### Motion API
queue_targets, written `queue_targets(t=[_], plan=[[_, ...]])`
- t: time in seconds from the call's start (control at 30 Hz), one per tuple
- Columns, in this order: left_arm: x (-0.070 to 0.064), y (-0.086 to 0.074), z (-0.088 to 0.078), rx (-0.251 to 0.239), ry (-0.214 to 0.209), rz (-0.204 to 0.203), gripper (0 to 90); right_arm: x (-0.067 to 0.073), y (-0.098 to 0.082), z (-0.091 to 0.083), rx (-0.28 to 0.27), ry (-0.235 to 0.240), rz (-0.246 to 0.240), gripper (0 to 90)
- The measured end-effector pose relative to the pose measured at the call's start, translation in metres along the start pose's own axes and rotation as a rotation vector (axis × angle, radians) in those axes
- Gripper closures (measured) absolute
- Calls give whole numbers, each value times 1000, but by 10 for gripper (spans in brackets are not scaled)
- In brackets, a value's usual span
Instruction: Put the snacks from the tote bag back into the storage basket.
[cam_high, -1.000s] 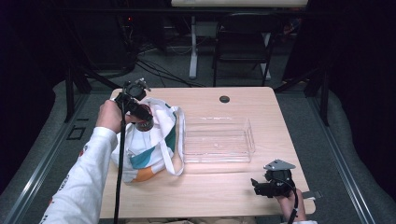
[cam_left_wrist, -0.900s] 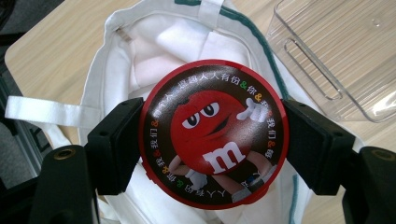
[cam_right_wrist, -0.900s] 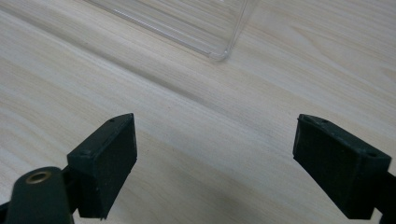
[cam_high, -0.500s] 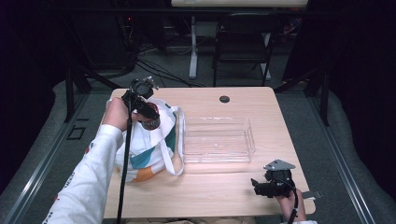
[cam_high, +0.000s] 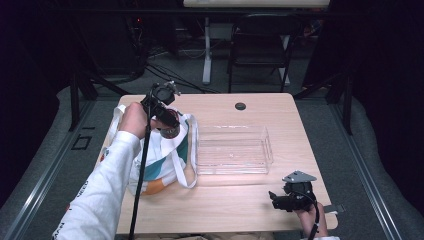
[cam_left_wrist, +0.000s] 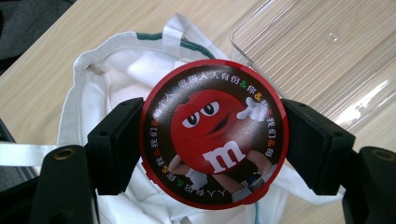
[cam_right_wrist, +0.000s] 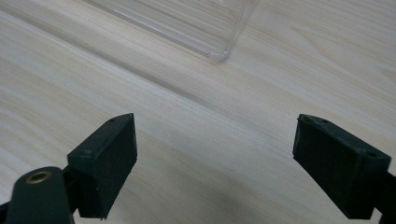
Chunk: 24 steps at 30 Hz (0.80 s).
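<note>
A round red-lidded candy tin with a cartoon candy figure on its lid sits between the two pads of my left gripper, which is shut on it. In the high view the left gripper holds the tin just above the open mouth of a white tote bag at the table's left. A clear plastic tray lies in the middle of the table, right of the bag. My right gripper rests near the front right edge, jaws wide open over bare wood.
The tray's corner lies just ahead of the right gripper. A small black round cap sits at the table's far edge. A dark chair and cables stand on the floor beyond the table.
My left gripper has moved to the right and slightly up with the tin, from the bag's left side to over its mouth. The right gripper has stayed put.
</note>
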<state>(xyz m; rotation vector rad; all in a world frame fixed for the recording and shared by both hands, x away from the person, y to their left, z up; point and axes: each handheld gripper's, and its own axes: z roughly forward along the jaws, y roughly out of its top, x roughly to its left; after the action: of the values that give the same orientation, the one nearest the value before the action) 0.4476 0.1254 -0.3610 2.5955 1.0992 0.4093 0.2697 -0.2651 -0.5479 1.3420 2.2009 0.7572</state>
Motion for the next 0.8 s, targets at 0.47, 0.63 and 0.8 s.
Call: queue_targets(t=[0.47,0.63,0.8], plan=[[-16,16,3,-11,-23,35,261,0,0,0,3,-2,-1,132],[-22,20,5,-14,-28,41,261,0,0,0,2,1,-2,132],[-27,24,7,-11,-37,54,261,0,0,0,1,3,0,132]])
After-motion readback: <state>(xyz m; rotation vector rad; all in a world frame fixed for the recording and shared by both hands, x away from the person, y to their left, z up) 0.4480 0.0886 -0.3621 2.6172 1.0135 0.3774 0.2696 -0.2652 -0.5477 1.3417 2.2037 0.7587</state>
